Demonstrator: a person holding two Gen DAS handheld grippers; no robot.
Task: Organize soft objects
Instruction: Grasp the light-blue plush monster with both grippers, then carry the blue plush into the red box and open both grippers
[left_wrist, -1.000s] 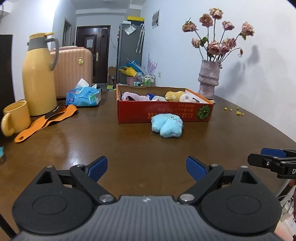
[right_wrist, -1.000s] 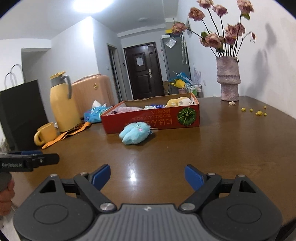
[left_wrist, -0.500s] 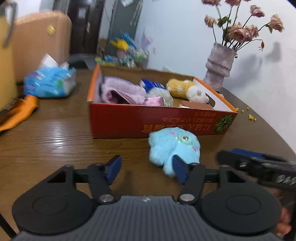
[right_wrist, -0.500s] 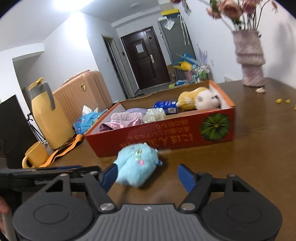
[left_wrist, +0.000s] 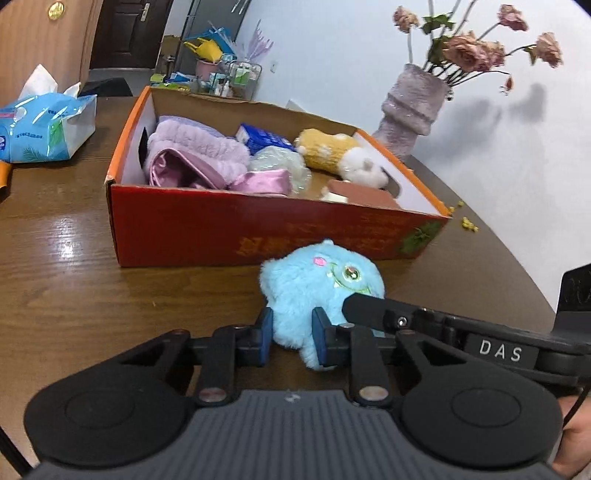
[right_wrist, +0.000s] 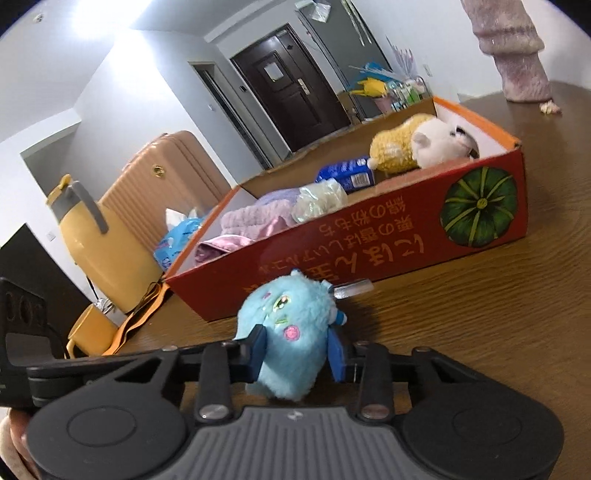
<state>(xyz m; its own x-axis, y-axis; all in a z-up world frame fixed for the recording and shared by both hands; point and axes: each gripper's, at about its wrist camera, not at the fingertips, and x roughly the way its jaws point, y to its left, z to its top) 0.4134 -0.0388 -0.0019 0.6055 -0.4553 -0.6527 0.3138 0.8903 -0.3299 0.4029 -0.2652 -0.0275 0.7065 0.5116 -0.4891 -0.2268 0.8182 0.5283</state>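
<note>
A fluffy light-blue plush toy (left_wrist: 317, 284) lies on the brown wooden table just in front of a red cardboard box (left_wrist: 207, 229). My left gripper (left_wrist: 291, 334) is shut on the toy's near end. My right gripper (right_wrist: 297, 350) is shut on the same toy (right_wrist: 291, 325), gripping it from the other side; one of its arms crosses the left wrist view. The box (right_wrist: 406, 236) holds a purple fluffy cloth (left_wrist: 192, 147), a yellow-and-white plush (left_wrist: 340, 155), a blue packet (left_wrist: 264, 138) and a clear bag.
A purple vase (left_wrist: 413, 110) of dried flowers stands behind the box on the right. A blue tissue pack (left_wrist: 40, 129) lies at the left. A yellow jug (right_wrist: 96, 243), yellow mug (right_wrist: 88, 334), orange strap and tan suitcase (right_wrist: 162, 177) are at the far left.
Both grippers moved forward from the table's near edge to the blue plush toy and closed on it, one from each side.
</note>
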